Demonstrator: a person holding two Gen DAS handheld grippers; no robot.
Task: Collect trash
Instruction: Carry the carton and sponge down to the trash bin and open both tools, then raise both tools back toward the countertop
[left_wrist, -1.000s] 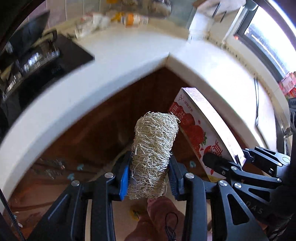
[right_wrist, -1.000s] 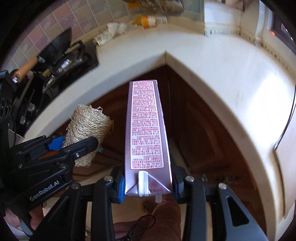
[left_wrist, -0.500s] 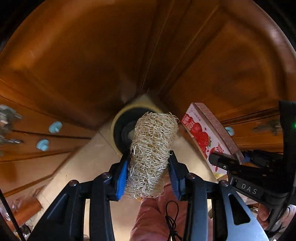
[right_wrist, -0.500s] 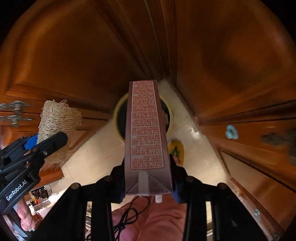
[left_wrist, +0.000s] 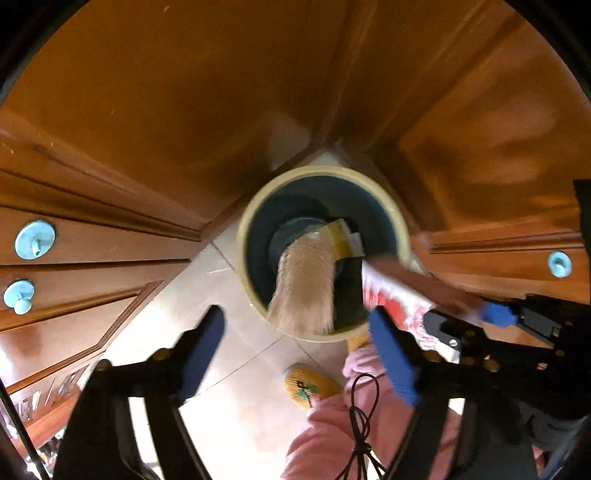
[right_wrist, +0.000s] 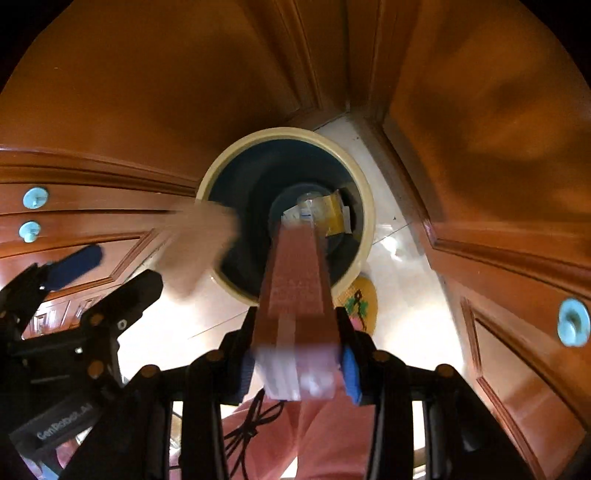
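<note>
Black-framed left gripper and right gripper carry blue pads, brass-coloured screws, white "GenRobot.AI" lettering; pink trousers, yellow slipper.

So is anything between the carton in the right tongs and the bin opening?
Nothing visible. The carton points straight at the bin, whose mouth is open. The falling loofah passes left of it, released from the open left tongs.
</note>
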